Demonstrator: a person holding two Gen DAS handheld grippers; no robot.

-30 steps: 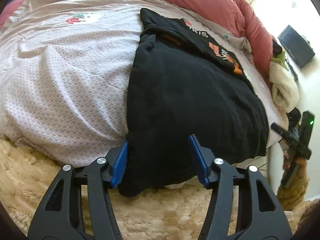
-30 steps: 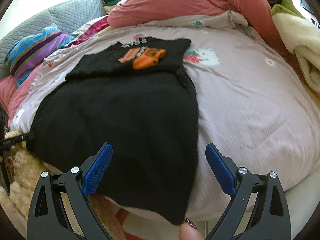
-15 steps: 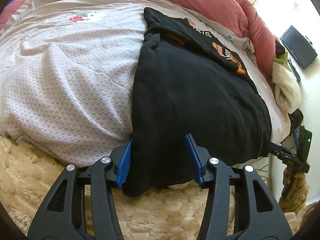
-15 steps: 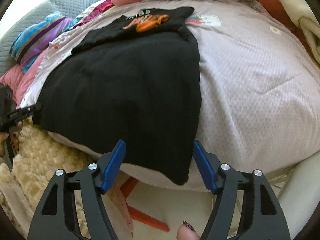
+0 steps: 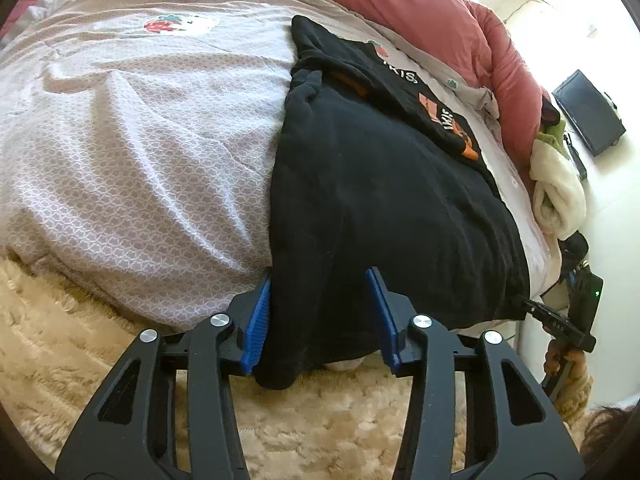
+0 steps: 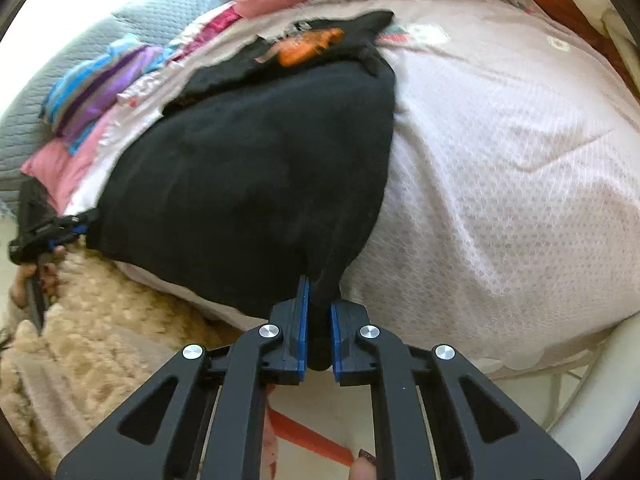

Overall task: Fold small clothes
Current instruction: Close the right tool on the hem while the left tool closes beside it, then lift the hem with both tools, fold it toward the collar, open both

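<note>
A black garment with an orange print at its far end lies flat on the pale patterned bedcover, its near hem hanging over the bed's edge. My left gripper straddles the hem's near left corner. Its jaws are closing with the cloth between them, and the right pad still stands apart from the fabric. My right gripper is shut on the garment at its near right corner, black cloth bunched between the blue pads. Each gripper also shows small at the other view's edge: right gripper, left gripper.
A pink duvet is heaped at the bed's far side, with a cream blanket beside it. A beige fluffy rug covers the floor below the bed edge. Striped cloth and a grey quilted cushion lie far left.
My right gripper came in over the hem's right corner and closed on it. The left jaws narrowed around the left corner while that hand stayed nearly in place.
</note>
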